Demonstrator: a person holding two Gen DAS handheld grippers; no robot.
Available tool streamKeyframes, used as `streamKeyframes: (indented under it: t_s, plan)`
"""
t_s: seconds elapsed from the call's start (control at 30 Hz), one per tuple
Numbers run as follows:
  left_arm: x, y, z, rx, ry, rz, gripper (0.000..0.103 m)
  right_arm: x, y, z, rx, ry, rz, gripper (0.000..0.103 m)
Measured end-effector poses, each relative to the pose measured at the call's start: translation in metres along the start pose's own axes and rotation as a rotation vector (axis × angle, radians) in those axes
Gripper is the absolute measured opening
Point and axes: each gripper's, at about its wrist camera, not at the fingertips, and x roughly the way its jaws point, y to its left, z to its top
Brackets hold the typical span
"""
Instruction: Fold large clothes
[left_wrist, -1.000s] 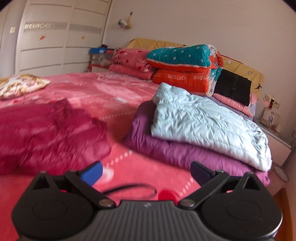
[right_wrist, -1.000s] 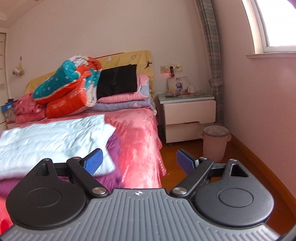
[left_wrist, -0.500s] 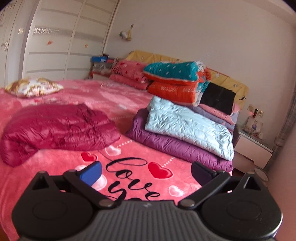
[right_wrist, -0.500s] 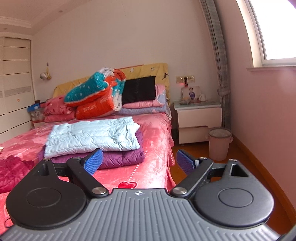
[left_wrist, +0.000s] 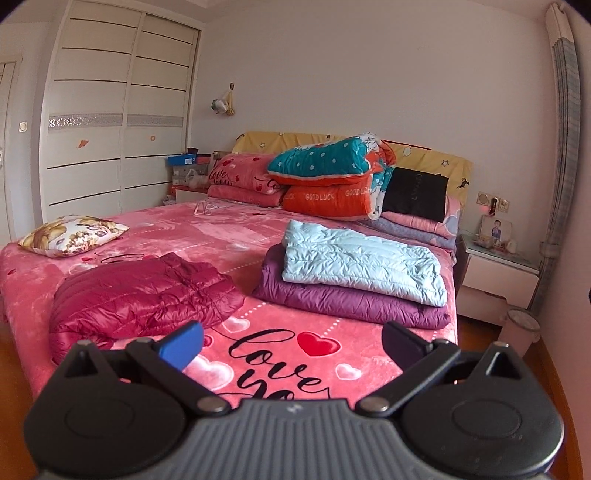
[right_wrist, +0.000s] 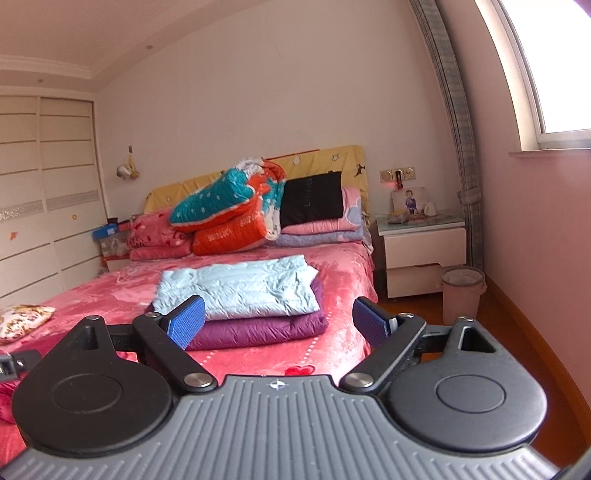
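Both grippers are hanging at the foot of the bed (left_wrist: 258, 236), clear of all fabric. The left gripper (left_wrist: 291, 341) is holding its fingers spread wide with nothing between them; the right gripper (right_wrist: 277, 321) is doing the same.

The red jacket (left_wrist: 140, 295) is lying loosely bundled on the left half of the bed, well apart from the stack: a blue jacket (left_wrist: 362, 258) resting folded on a purple jacket (left_wrist: 351, 302).

Judged step: the red jacket is awaiting folding. To do it well, approach low, pinch two opposite edges of the outer layer only, and spread the padding flat before folding.

Compared with one second ago, both cameras are sitting farther back and higher: the stack is appearing smaller, and the bed's front edge is now showing.
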Motion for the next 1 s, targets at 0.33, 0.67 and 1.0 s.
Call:
streamKeyframes:
  t_s: [0.33, 0.67, 1.0]
  plan:
    - [-0.016, -0.007, -0.002, 0.049, -0.021, 0.024, 0.102, -0.021, 0.013, 0.005, -0.043, -0.009, 0.034, 0.103]
    - [-0.015, -0.004, -0.007, 0.057, -0.002, 0.037, 0.102, -0.010, 0.015, -0.004, -0.070, 0.015, 0.047, 0.103]
    - [-0.009, -0.005, -0.010, 0.072, 0.022, 0.044, 0.102, -0.005, 0.009, -0.007, -0.087, 0.026, 0.041, 0.103]
